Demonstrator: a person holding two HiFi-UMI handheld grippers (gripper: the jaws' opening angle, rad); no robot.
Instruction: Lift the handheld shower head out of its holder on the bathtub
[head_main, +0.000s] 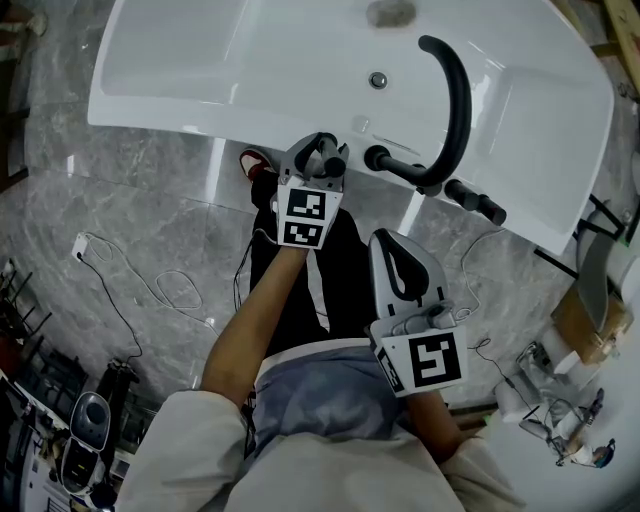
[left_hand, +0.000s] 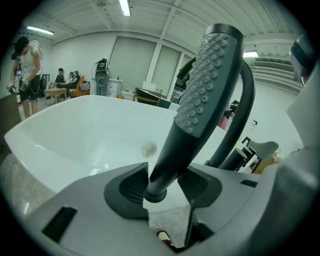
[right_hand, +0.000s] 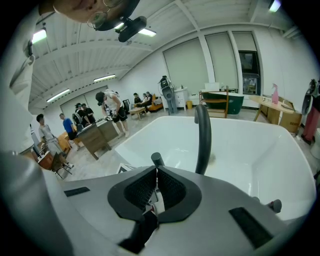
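**Left gripper view.** The left gripper (left_hand: 164, 176) has its two dark ribbed jaws closed in on the lower end of the handheld shower head (left_hand: 210, 85). One pad sits at each side of the round handle, with only the handle's width between them. The shower head is dark grey with a nubbed face; it rises from the jaws and leans to the right. Beyond it lies the white bathtub (left_hand: 60, 135), and a black curved spout (left_hand: 248, 95) arches at the right. The holder is not plainly shown, so I cannot tell whether the handle's foot sits in it or is already clear.

**Head view.** Looking steeply down, the left gripper reaches the near rim of the tub. It is just left of a black knob (head_main: 378, 157) at the foot of the spout. The right gripper (head_main: 392, 255) hangs nearer the person, well apart from the tub fittings.

**Right gripper view.** Its jaws are pressed together with nothing between them. The tub and spout lie farther off.

**Step in hand.** The grasp looks made, so the lift itself appears to be the step in hand. The next move likely calls for a straight pull along the handle's own line, up and away from the rim. It needs a firm squeeze, since the handle is smooth and round. It also needs care to stay clear of the spout on the right.
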